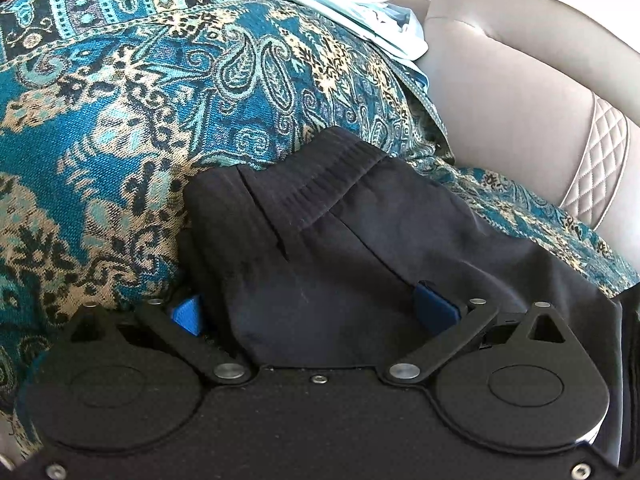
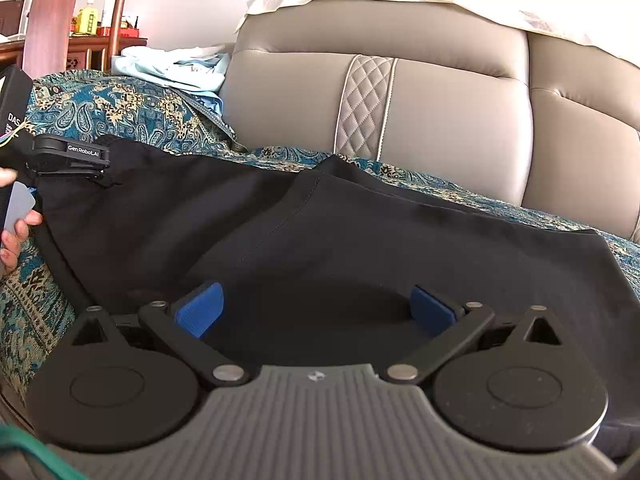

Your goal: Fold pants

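Pants [image 2: 360,240]: black, lying spread on a patterned teal throw [image 1: 120,120] that covers a sofa seat; one layer is folded over another, its stitched edge running diagonally across the right wrist view. Waistband [image 1: 332,172]: ribbed elastic, bunched and raised toward the far side in the left wrist view, with a pocket slit just below it. Left gripper [image 1: 316,312]: blue fingers [image 1: 188,314] set wide apart, a thick mound of the pants' cloth filling the gap between them; the cloth hides part of the left pad, and whether the jaws press the cloth cannot be told, though they stand spread. The same tool shows at the far left of the right wrist view, its black body sitting on the pants' edge, with a hand [image 2: 16,236] beside it. Right gripper [image 2: 316,310]: blue fingers [image 2: 200,310] wide apart, released, lying over flat cloth with nothing pinched. Sofa back [image 2: 440,112]: grey-beige leather with a quilted diamond strip, behind the pants. Light blue clothes [image 2: 176,68]: a crumpled heap on the throw's far end, well apart from the pants. Wooden shelf [image 2: 80,46]: background, bottles standing on it.
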`<state>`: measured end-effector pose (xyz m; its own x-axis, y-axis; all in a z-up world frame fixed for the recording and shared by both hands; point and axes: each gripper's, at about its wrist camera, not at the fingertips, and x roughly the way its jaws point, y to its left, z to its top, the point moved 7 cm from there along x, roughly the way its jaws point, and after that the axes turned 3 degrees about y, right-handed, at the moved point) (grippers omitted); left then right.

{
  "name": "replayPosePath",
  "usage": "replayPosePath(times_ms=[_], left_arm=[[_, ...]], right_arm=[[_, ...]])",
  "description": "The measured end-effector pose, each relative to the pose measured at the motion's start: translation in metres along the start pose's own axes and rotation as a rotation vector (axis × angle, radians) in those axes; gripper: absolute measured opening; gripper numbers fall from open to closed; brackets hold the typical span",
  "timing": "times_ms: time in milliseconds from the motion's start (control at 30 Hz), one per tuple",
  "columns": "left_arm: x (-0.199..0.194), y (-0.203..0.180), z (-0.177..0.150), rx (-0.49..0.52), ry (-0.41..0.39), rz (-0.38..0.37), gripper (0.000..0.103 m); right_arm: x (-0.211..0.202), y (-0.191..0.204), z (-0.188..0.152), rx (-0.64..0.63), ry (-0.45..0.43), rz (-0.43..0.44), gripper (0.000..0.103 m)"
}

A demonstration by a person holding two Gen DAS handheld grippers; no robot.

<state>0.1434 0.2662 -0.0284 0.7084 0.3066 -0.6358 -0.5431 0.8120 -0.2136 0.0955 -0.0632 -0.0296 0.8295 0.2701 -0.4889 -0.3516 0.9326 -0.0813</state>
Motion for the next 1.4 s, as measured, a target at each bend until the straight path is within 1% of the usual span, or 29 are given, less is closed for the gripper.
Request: replayPosePath(times_ms=[200, 267, 333, 367, 433, 467, 533, 567, 633, 733, 833, 900, 967, 1000, 1067, 1100, 1133, 1167, 1200, 1267, 1300, 1367, 1400], left_arm=[[0.001, 0.002, 0.002, -0.001, 0.001, -0.011, 0.102], [-0.001, 0.004, 0.002, -0.008, -0.004, -0.012, 0.099], [-0.005, 0.007, 0.001, -0.022, -0.022, 0.006, 0.080], [-0.007, 0.009, 0.001, -0.029, -0.029, 0.012, 0.075], [-0.009, 0.014, 0.002, -0.053, -0.036, 0.013, 0.057], [-0.010, 0.016, 0.002, -0.065, -0.038, 0.016, 0.052], [-0.014, 0.021, 0.003, -0.093, -0.044, 0.003, 0.039], [-0.016, 0.023, 0.004, -0.112, -0.051, -0.012, 0.036], [-0.022, 0.025, 0.005, -0.129, -0.067, -0.028, 0.026], [-0.033, 0.025, 0.008, -0.134, -0.099, -0.052, 0.017], [-0.043, 0.026, 0.011, -0.148, -0.121, -0.085, 0.014], [-0.049, 0.023, 0.014, -0.138, -0.133, -0.098, 0.014], [-0.053, 0.020, 0.015, -0.124, -0.139, -0.099, 0.014], [-0.052, 0.019, 0.015, -0.128, -0.132, -0.092, 0.016], [-0.043, 0.024, 0.012, -0.161, -0.079, -0.061, 0.028], [-0.036, 0.028, 0.009, -0.188, -0.043, -0.038, 0.041], [-0.029, 0.034, 0.005, -0.228, -0.003, -0.021, 0.047], [-0.022, 0.039, 0.001, -0.264, 0.021, -0.034, 0.049], [-0.024, 0.039, 0.002, -0.268, -0.015, -0.050, 0.053], [-0.021, 0.036, 0.005, -0.257, -0.006, -0.057, 0.056], [-0.019, 0.034, 0.006, -0.245, -0.001, -0.056, 0.056], [-0.017, 0.033, 0.009, -0.242, 0.005, -0.045, 0.039], [-0.017, 0.035, 0.010, -0.259, 0.004, -0.057, 0.031]], right_arm=[[0.000, 0.000, 0.000, 0.000, -0.001, -0.001, 0.103], [0.000, 0.000, 0.000, 0.000, -0.001, -0.001, 0.103], [0.000, 0.001, 0.000, 0.000, -0.001, -0.002, 0.103], [0.000, 0.001, 0.000, 0.000, -0.001, -0.002, 0.103], [0.000, 0.001, -0.001, 0.000, -0.002, -0.001, 0.103], [0.000, 0.001, 0.000, 0.000, -0.001, -0.001, 0.103], [0.000, 0.001, -0.001, 0.000, -0.002, -0.002, 0.103], [0.000, 0.001, -0.001, 0.000, -0.002, -0.002, 0.103], [0.000, 0.001, -0.001, 0.000, -0.002, -0.002, 0.103], [0.000, 0.001, -0.001, 0.001, -0.001, -0.001, 0.103], [0.000, 0.001, 0.000, 0.003, 0.002, 0.003, 0.103], [0.000, 0.000, 0.001, 0.003, 0.008, 0.017, 0.103], [0.000, 0.000, 0.002, 0.000, 0.014, 0.034, 0.103], [0.000, 0.000, 0.002, -0.001, 0.015, 0.040, 0.103], [0.001, 0.000, 0.003, -0.003, 0.015, 0.046, 0.103], [0.001, 0.000, 0.003, -0.004, 0.014, 0.047, 0.103], [0.000, 0.000, 0.003, -0.005, 0.013, 0.048, 0.103], [0.000, 0.000, 0.003, -0.004, 0.011, 0.048, 0.103], [0.000, 0.000, 0.003, -0.004, 0.009, 0.049, 0.103], [0.000, 0.000, 0.002, -0.003, 0.006, 0.047, 0.103], [0.000, 0.000, 0.002, -0.003, 0.006, 0.047, 0.103], [0.000, 0.001, 0.002, -0.002, 0.006, 0.049, 0.103], [0.000, 0.001, 0.002, -0.001, 0.008, 0.052, 0.103]])
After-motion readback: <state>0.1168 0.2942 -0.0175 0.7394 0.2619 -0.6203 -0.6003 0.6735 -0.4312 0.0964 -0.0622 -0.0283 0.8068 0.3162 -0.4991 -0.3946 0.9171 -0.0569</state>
